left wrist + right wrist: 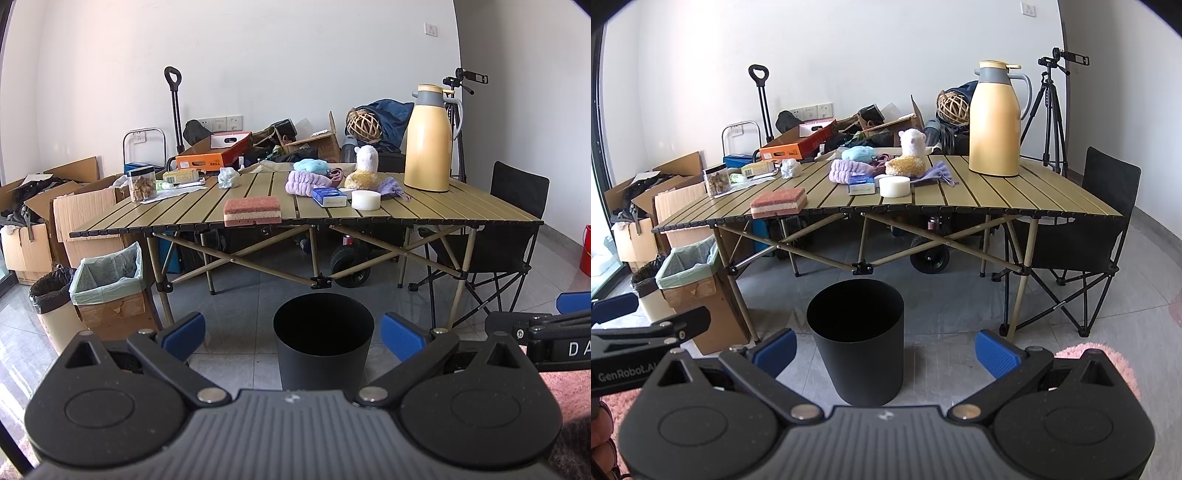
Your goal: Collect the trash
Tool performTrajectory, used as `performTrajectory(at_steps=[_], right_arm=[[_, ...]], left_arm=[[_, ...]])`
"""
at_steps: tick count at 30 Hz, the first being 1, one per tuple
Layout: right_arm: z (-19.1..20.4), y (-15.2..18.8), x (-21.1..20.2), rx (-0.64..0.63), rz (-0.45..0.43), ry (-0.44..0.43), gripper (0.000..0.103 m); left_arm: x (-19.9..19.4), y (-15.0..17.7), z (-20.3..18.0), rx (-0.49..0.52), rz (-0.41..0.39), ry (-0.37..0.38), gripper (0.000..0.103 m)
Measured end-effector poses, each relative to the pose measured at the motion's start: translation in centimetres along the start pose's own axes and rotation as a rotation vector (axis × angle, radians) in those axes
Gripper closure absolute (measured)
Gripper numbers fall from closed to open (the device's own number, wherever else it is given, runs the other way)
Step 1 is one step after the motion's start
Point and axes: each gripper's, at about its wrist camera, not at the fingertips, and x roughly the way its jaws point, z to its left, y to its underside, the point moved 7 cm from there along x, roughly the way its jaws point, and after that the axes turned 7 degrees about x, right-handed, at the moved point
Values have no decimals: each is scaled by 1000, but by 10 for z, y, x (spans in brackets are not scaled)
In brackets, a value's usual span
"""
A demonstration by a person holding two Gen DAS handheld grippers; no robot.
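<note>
Slatted table (480, 206) stands behind black bin (323, 339).

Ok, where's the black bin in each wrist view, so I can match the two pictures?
Left wrist: black bin at bottom centre, on the floor between the open jaws.
Right wrist: black bin left of centre, on the floor before the table.
Shared landmark: the yellow thermos on the table's right side.
</note>
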Motion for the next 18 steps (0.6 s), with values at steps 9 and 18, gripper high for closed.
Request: performTrajectory(at_steps=[9,18], right_arm=[[0,0,0,0,-3,-1,0],[3,-3,-2,-1,-5,-2,0]], left_arm=[[0,0,-1,-1,-1,-1,0],[0,0,0,-2,-2,-1,0]])
